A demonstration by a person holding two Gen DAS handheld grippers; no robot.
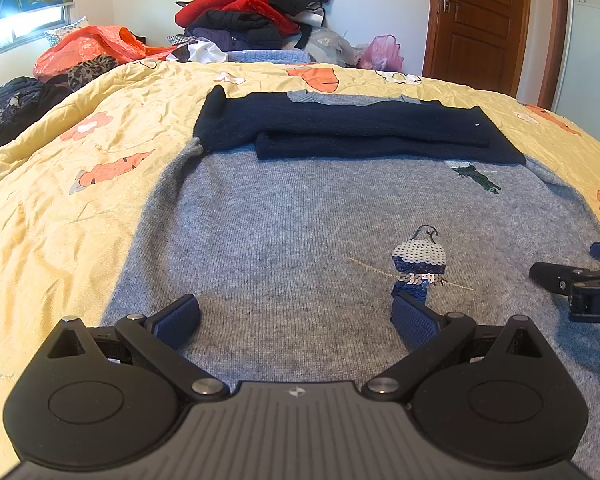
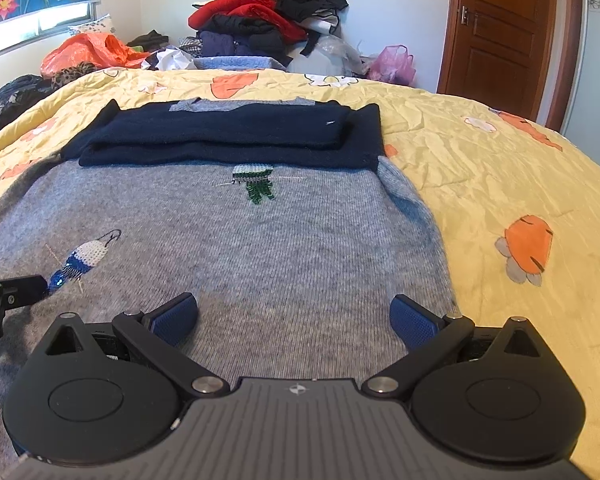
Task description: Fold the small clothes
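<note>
A grey knit sweater (image 1: 284, 232) with sequin birds lies flat on the yellow quilt (image 1: 60, 208); it also shows in the right wrist view (image 2: 228, 240). Its navy sleeves (image 1: 352, 128) are folded across the far end, one over the other, also in the right wrist view (image 2: 228, 136). My left gripper (image 1: 296, 316) is open and empty, low over the sweater's near left part. My right gripper (image 2: 294, 316) is open and empty over the near right part, its right finger close to the sweater's edge. Each gripper shows at the side of the other's view.
The quilt (image 2: 500, 184) with orange prints covers the bed. A tall pile of clothes (image 1: 256, 12) and plastic bags (image 1: 88, 48) stand at the far end. A wooden door (image 1: 480, 20) is at the back right. Dark clothes (image 1: 12, 108) lie at the left edge.
</note>
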